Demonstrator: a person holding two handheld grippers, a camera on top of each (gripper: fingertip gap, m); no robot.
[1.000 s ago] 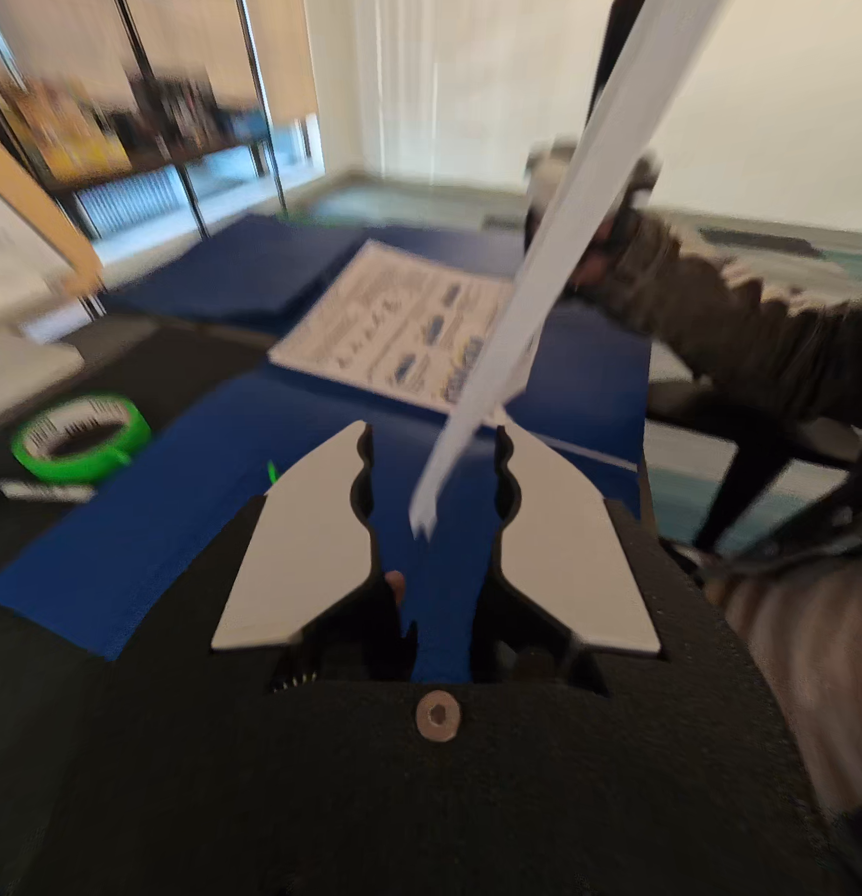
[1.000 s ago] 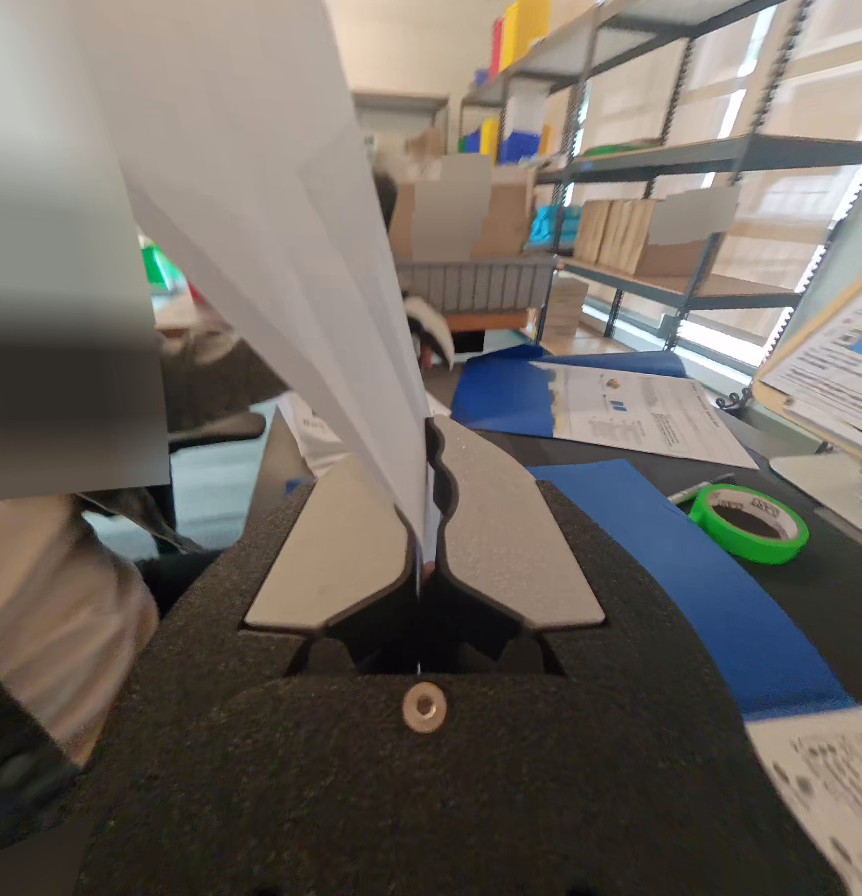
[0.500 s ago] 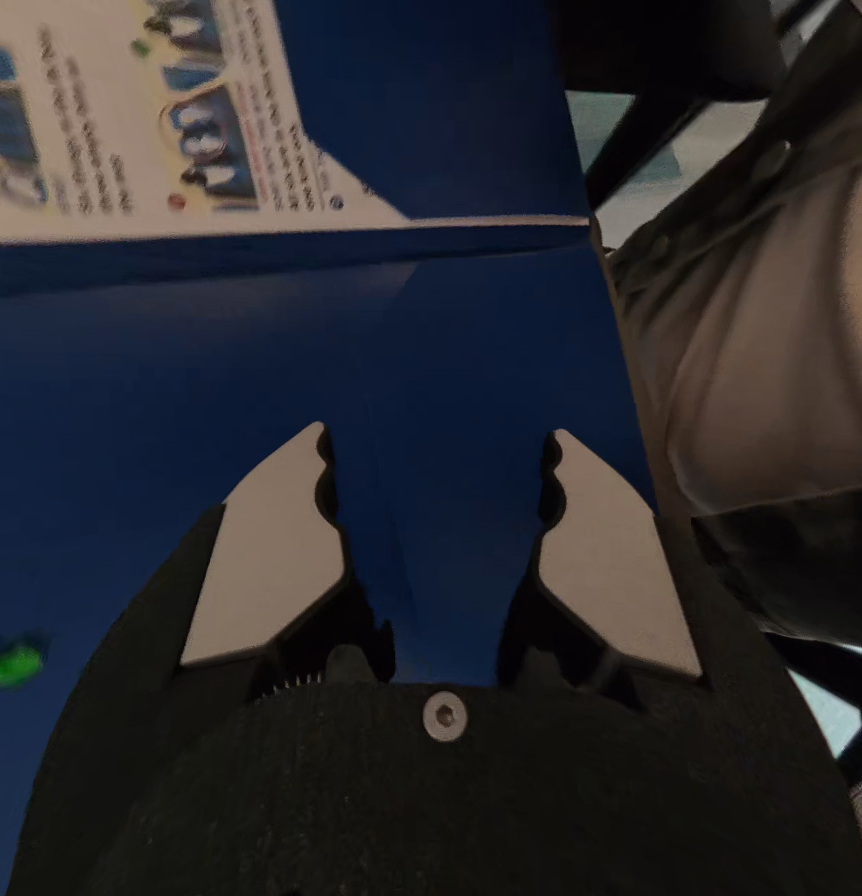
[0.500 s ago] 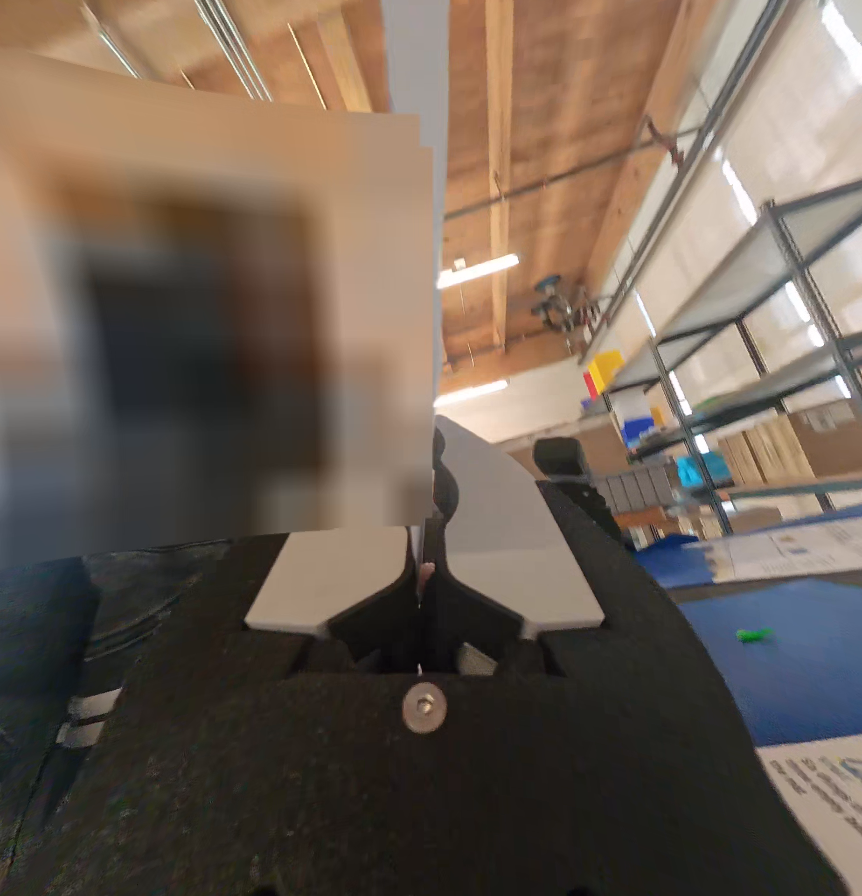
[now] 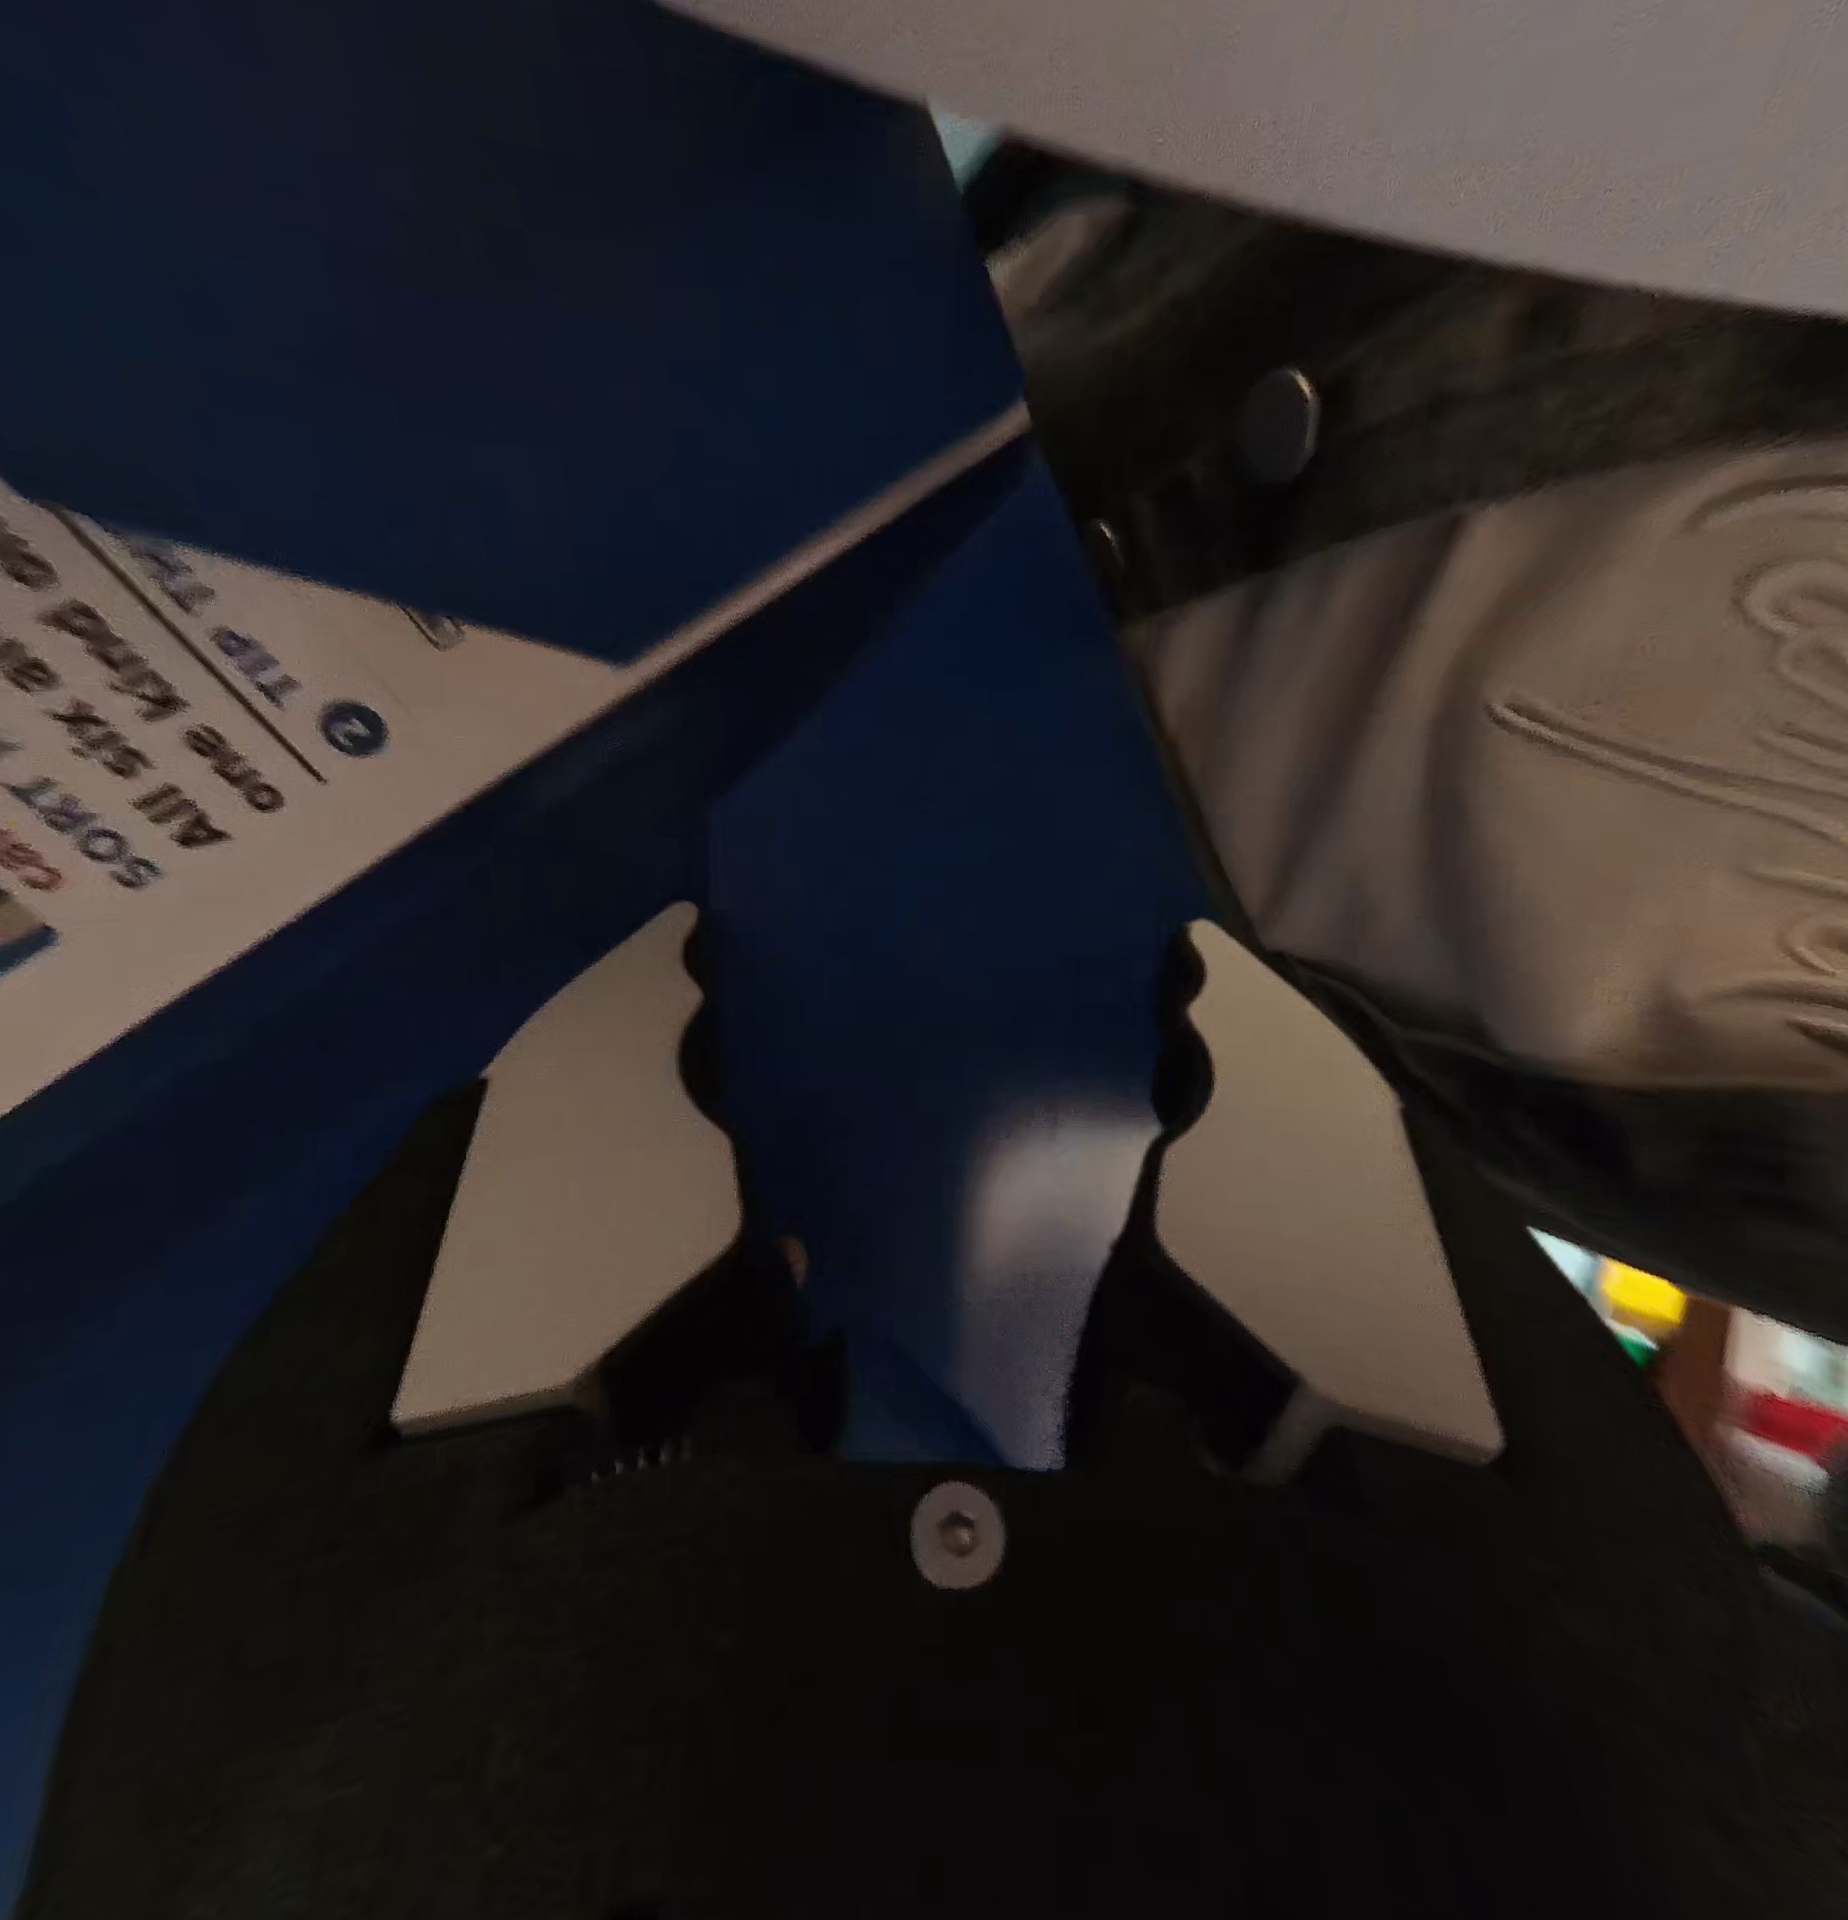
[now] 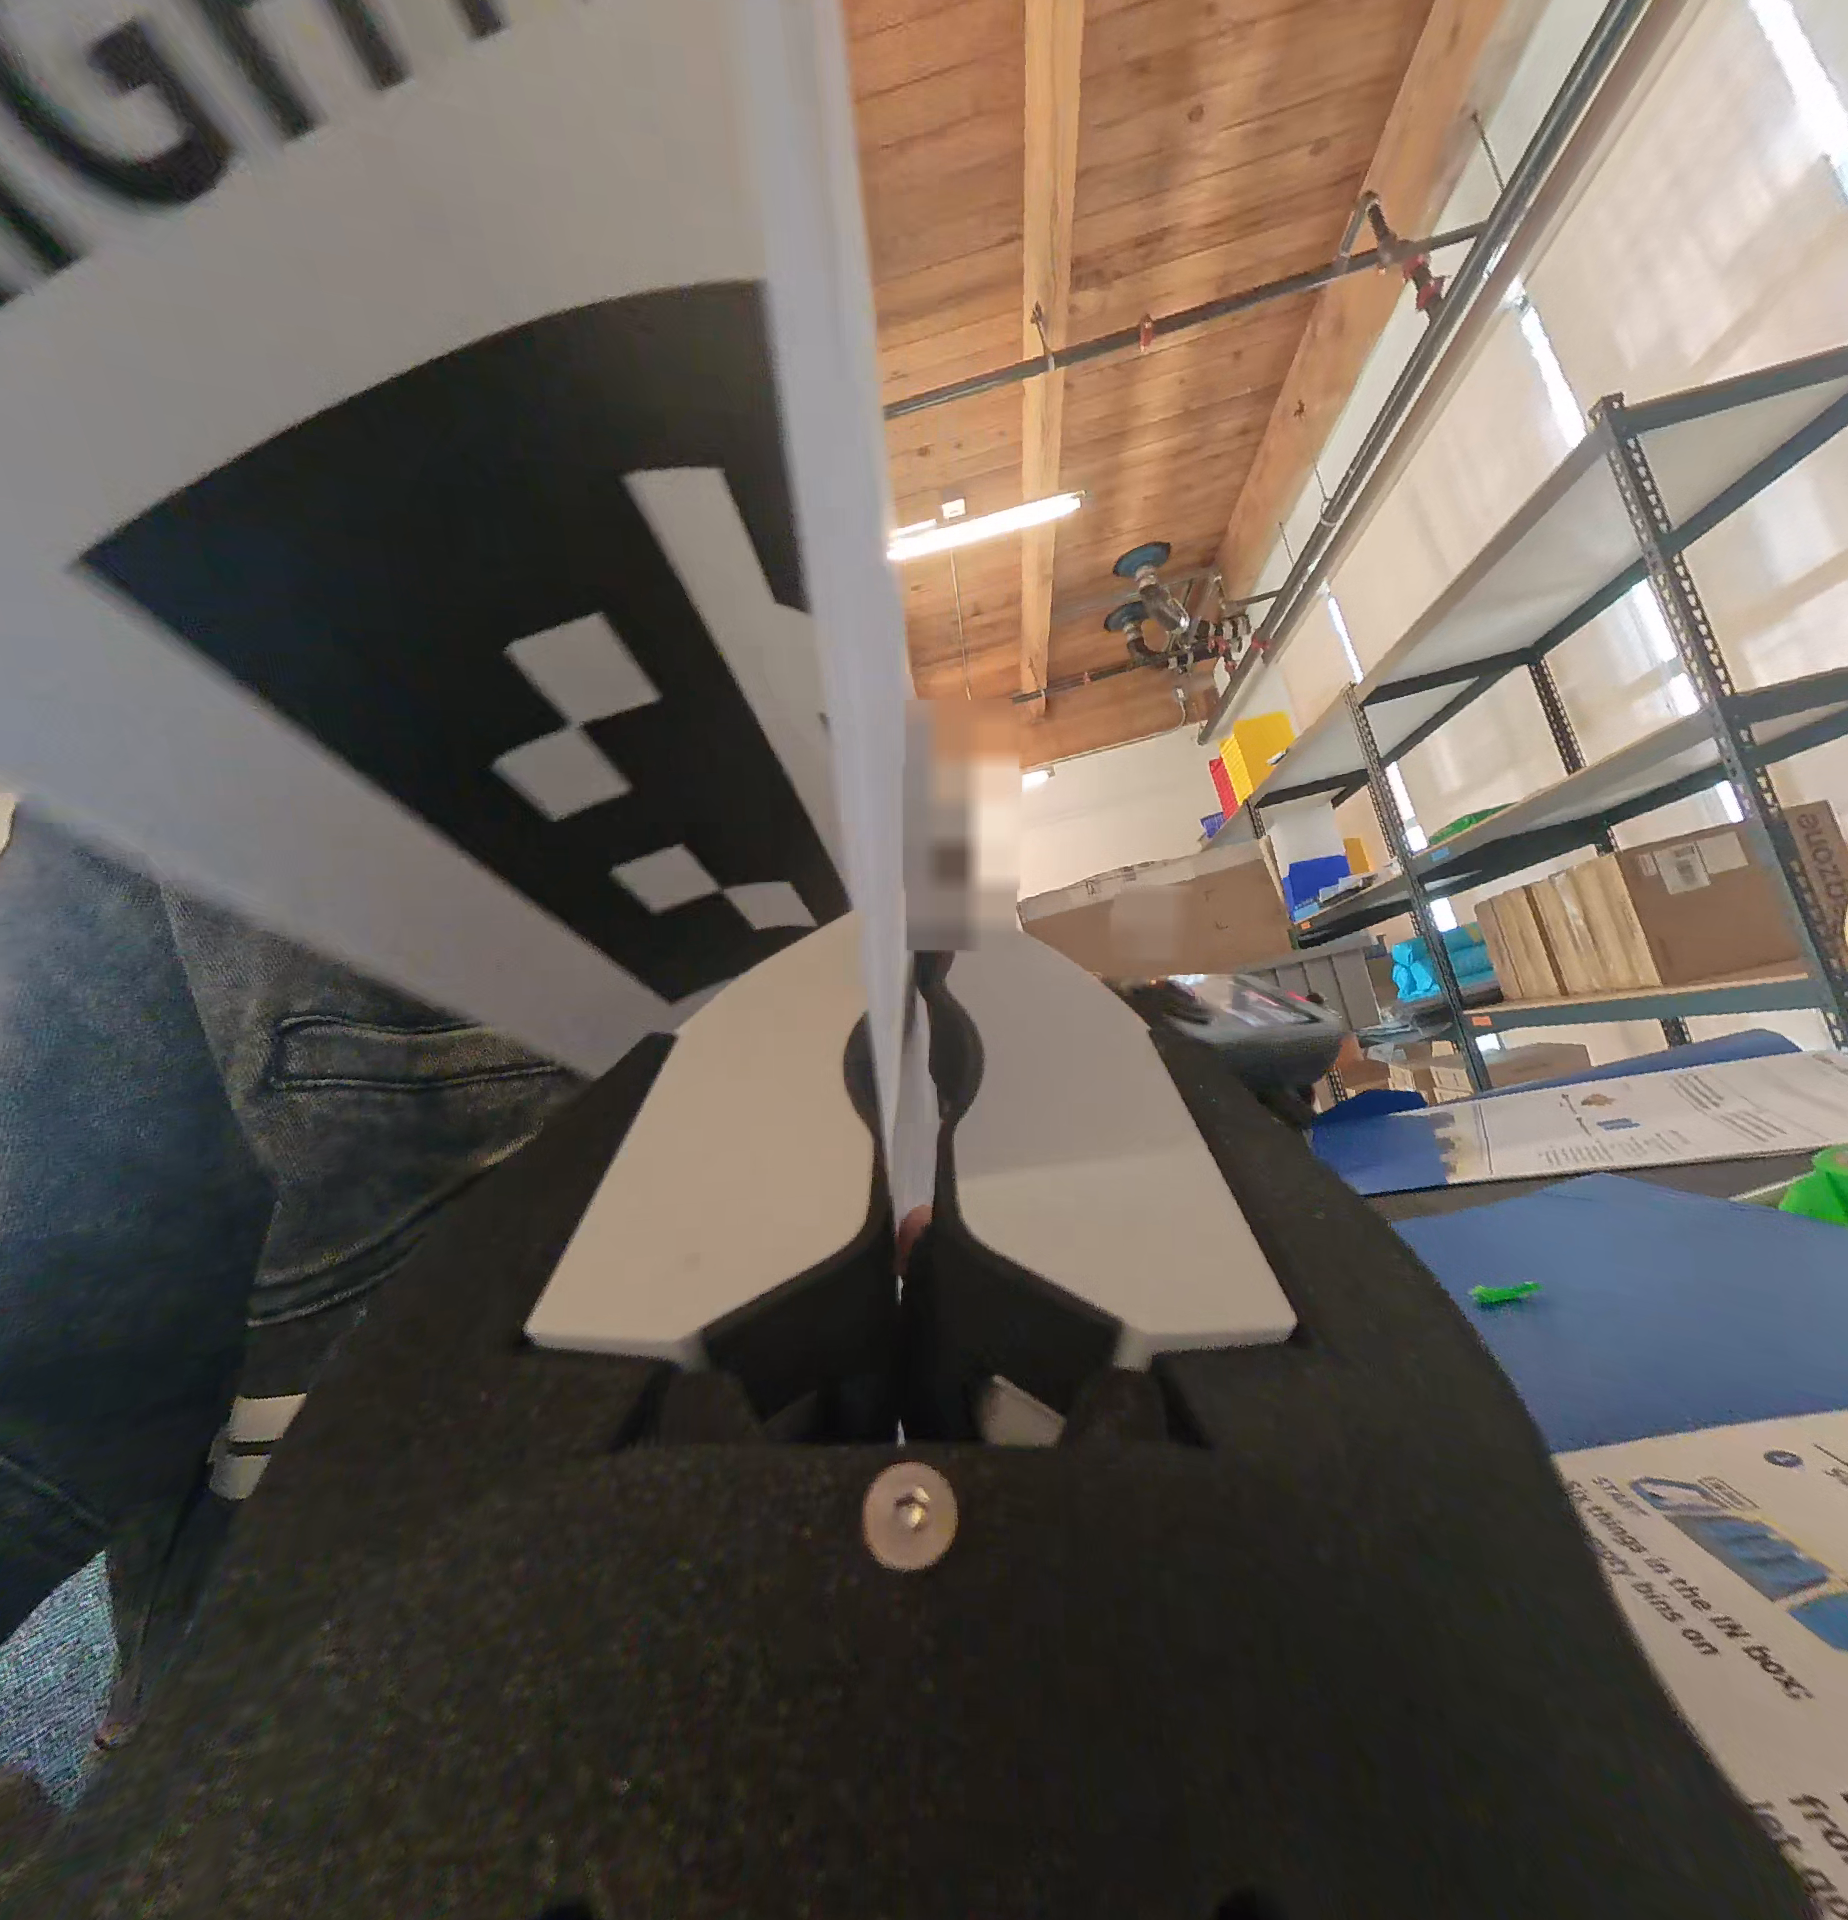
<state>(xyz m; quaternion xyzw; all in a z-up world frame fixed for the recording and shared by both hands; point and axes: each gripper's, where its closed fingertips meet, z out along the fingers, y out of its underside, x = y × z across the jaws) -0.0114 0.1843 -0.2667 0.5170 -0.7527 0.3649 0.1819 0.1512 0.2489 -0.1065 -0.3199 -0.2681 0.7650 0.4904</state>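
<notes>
My right gripper (image 6: 909,997) is shut on a white paper sheet (image 6: 847,520) that stands on edge and rises between its fingers; a black-and-white square marker is printed on the sheet's left face (image 6: 463,644). My left gripper (image 5: 935,935) is open and empty, close above a blue folder (image 5: 930,852) near its right edge. A printed sheet (image 5: 172,748) lies on the folder to the upper left. The underside of the white paper (image 5: 1419,104) crosses the top of the left wrist view.
A person in a grey top and dark jacket (image 5: 1522,727) stands close on the right in the left wrist view; jeans (image 6: 120,1143) show left in the right wrist view. Blue folders (image 6: 1647,1320), printed sheets (image 6: 1668,1112) and green tape (image 6: 1845,1184) lie on the dark table. Metal shelving (image 6: 1626,831) with boxes stands behind. About 25 cm separates my left fingertips from my right.
The left gripper dropped close over the blue folder and opened wider. The right gripper tilted upward with the paper still clamped, so the printed marker now faces its camera.
</notes>
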